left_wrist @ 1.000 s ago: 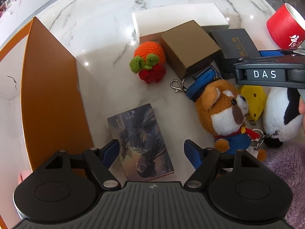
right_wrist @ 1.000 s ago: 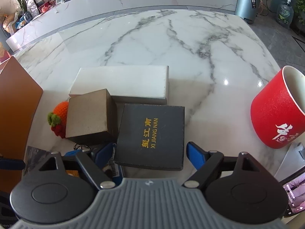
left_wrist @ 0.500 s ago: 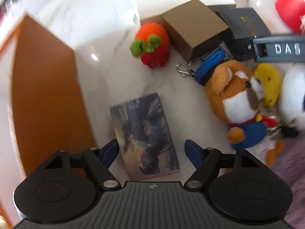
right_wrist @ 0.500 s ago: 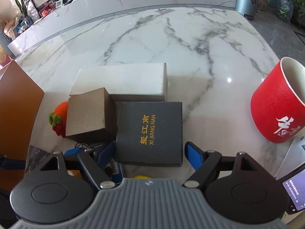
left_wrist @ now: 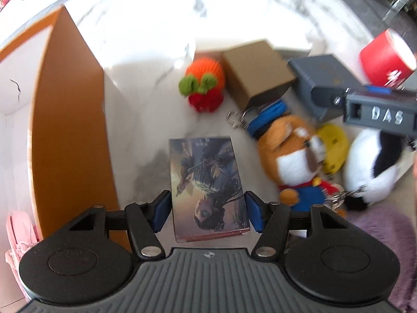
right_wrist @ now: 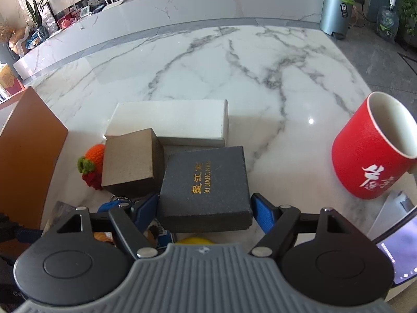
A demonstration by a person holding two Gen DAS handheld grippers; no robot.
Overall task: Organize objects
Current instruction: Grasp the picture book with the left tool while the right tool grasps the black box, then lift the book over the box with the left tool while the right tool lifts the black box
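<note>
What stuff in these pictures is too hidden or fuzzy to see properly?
- Yellow thing, left wrist view: mostly behind the dog plush; cannot tell what it is.
- Black-and-white plush, left wrist view: top covered by the right gripper's body, and blurred.
- Phone, right wrist view: cut off by the right edge; screen text too small.
- Gold lettering on the dark box, left wrist view: blurred; readable only in the right wrist view.

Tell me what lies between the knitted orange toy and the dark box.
A brown box, as the right wrist view shows, between the toy and dark box.
</note>
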